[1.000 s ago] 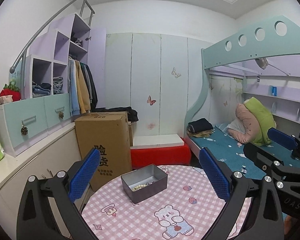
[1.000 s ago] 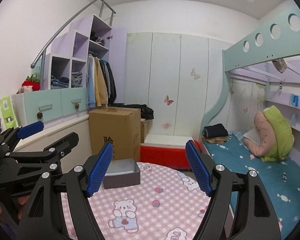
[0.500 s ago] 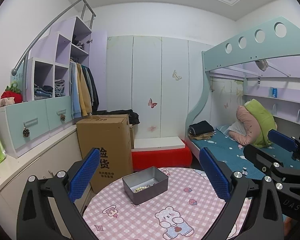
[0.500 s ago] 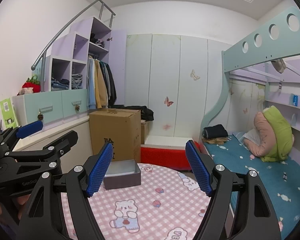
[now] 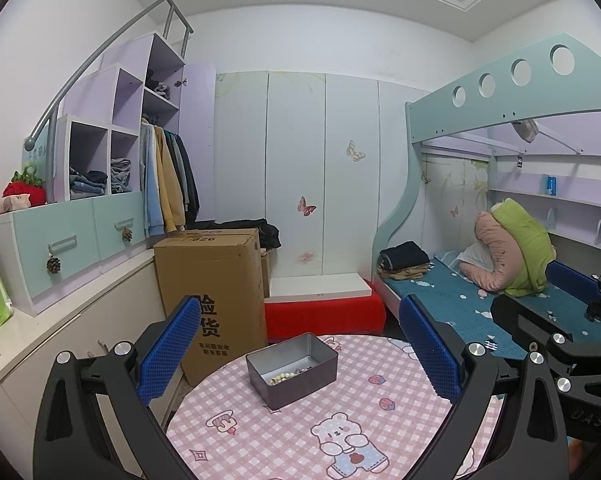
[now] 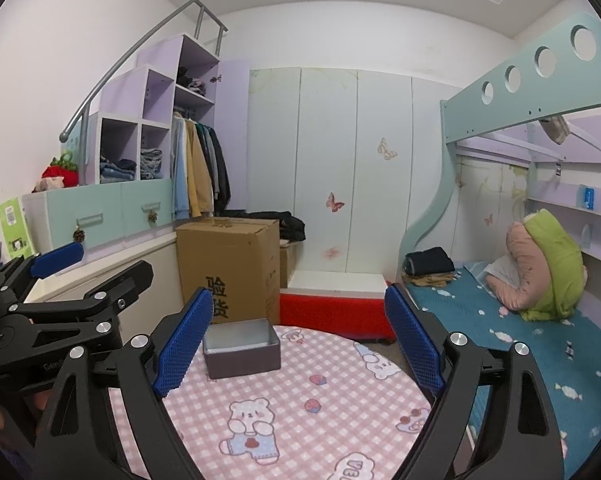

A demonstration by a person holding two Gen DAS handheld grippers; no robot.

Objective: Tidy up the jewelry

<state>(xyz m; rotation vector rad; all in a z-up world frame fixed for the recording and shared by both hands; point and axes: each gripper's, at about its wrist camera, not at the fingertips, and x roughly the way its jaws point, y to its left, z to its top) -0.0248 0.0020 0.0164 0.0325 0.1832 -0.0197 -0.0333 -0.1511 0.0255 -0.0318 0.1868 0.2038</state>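
Although both claws hang above the round worktop [image 5: 284,432] with its pink checked bear-print cloth, neither one carries anything. The left claw [image 5: 300,356] has its blue pads spread wide apart, and the right claw [image 6: 300,344] is likewise spread wide with nothing between its fingers.

The jewelry sits in the grey metal tin [image 5: 292,368], which stands open near the far edge of the worktop, in front of the cardboard box [image 5: 212,296] on the floor beyond. From the left wrist view a string of pale beads [image 5: 280,378] lies on the tin's floor, with a small darker tangle just beside it that is too small to name. From the right wrist view only the tin's rim and outer wall show, so its contents are hidden there.

As far as these views reach, no loose jewelry shows on the cloth; the only pieces visible are already inside the tin. I judge the gathering part of the task to be largely or wholly done. What may be left is closing the tin, but no lid is visible in either view, so whether that step exists cannot be told. Parts of the worktop nearest the claws are hidden by their frames.
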